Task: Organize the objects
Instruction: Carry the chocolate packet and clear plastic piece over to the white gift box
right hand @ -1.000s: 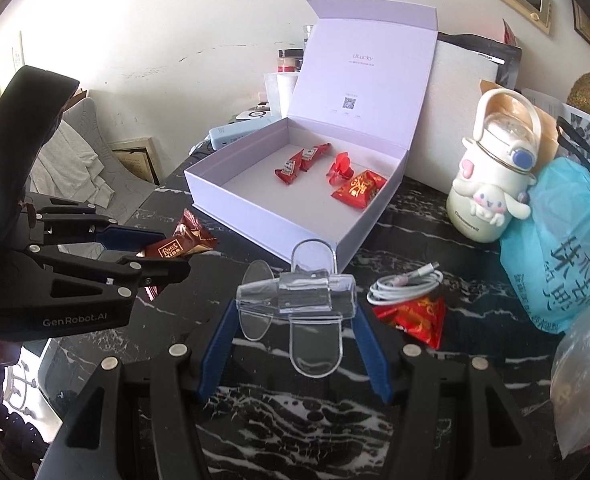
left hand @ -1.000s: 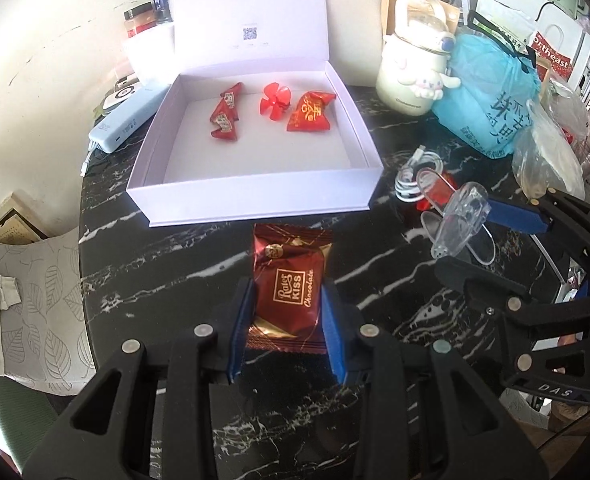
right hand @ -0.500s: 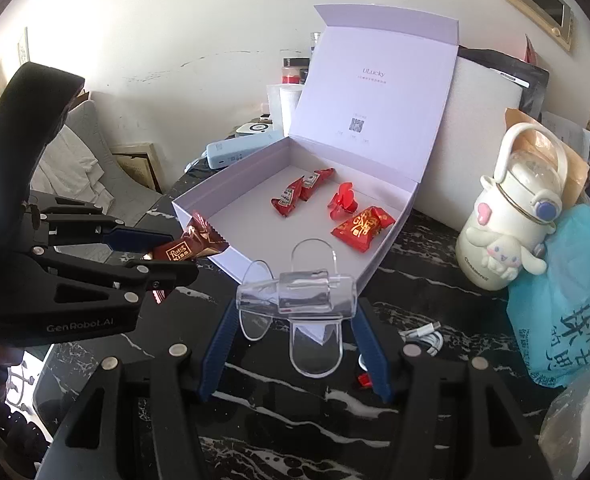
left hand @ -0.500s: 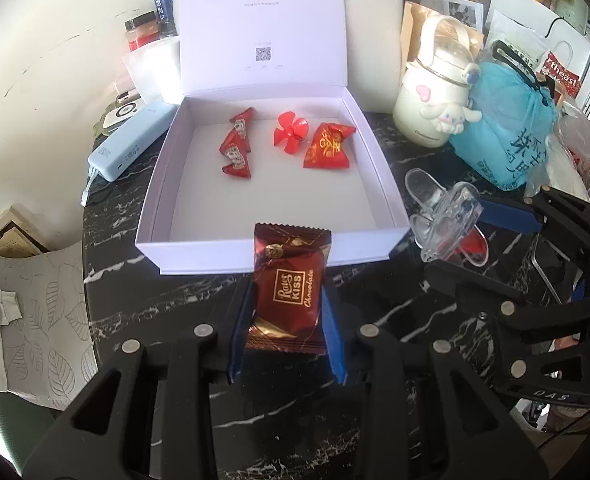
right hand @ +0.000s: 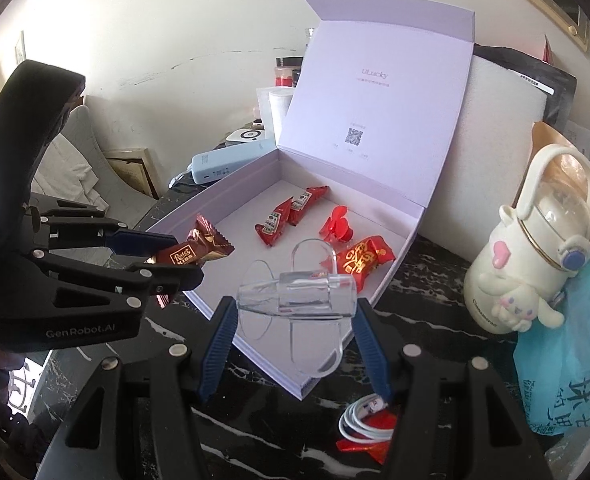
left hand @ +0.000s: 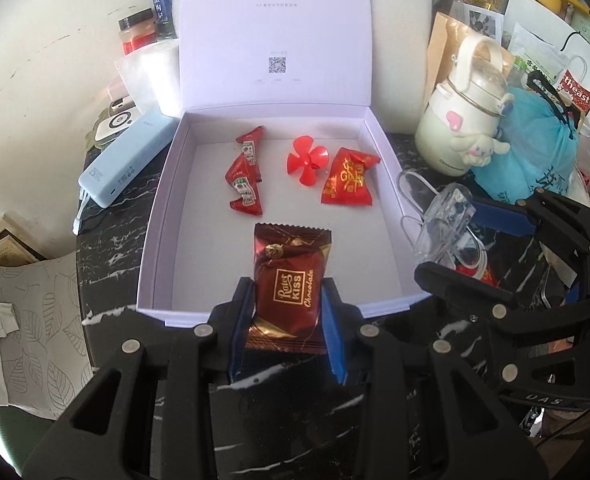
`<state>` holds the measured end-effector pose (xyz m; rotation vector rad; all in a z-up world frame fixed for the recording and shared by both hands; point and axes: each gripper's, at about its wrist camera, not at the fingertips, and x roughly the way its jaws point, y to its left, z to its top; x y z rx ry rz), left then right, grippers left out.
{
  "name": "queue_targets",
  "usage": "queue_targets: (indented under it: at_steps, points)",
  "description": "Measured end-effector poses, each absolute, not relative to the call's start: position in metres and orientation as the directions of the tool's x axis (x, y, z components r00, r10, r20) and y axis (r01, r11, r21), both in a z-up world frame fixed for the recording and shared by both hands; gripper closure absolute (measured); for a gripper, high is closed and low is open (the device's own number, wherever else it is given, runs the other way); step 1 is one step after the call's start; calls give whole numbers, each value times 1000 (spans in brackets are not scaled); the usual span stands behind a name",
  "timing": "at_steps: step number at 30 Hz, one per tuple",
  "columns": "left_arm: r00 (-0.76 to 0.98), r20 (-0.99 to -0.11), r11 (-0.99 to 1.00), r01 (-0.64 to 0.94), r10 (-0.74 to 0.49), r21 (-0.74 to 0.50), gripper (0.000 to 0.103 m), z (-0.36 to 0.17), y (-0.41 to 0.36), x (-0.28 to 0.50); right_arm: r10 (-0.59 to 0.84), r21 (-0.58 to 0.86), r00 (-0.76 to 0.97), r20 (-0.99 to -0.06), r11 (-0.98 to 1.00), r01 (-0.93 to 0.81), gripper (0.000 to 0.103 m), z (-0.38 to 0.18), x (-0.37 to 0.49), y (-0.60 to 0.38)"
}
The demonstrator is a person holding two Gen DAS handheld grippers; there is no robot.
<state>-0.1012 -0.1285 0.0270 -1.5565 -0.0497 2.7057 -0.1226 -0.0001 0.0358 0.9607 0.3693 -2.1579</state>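
Compared to a second ago, both tongs have moved in on the lavender box [left hand: 157, 216]: back then the chocolate was over bare marble short of the box's front wall, now it hangs over the box floor. The left tongs [left hand: 287, 312] are pinching that brown Kiss chocolate [left hand: 289, 280], wrapper upright, just inside the box's near edge. The right tongs [right hand: 295, 332] are clamped on a clear plastic clip [right hand: 299, 300], which has come from beside the cable to right above the box's near corner. Inside the box, towards the open lid, sit two small red candies [left hand: 245, 178], a red propeller [left hand: 307, 160] and a bigger red-gold candy [left hand: 347, 180], same spots as before. The box sits on a black marble worktop [right hand: 255, 440] with white veins. Right of the box there's a coiled white cable [right hand: 361, 420] on a red wrapper, a cream cartoon bottle [right hand: 535, 264] and a blue plastic bag [right hand: 575, 360]. Left of the box is a light blue power bank [left hand: 127, 160], with jars behind it against a scuffed white wall.
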Motion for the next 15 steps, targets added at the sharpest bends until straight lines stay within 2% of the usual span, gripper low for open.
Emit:
queue_targets:
  at_steps: [15]
  points:
    - [-495,-869,-1000,-19,29,-23,71,22,-139,-157,-501,13,-453,-738,-681,732,44,34,-176,-19]
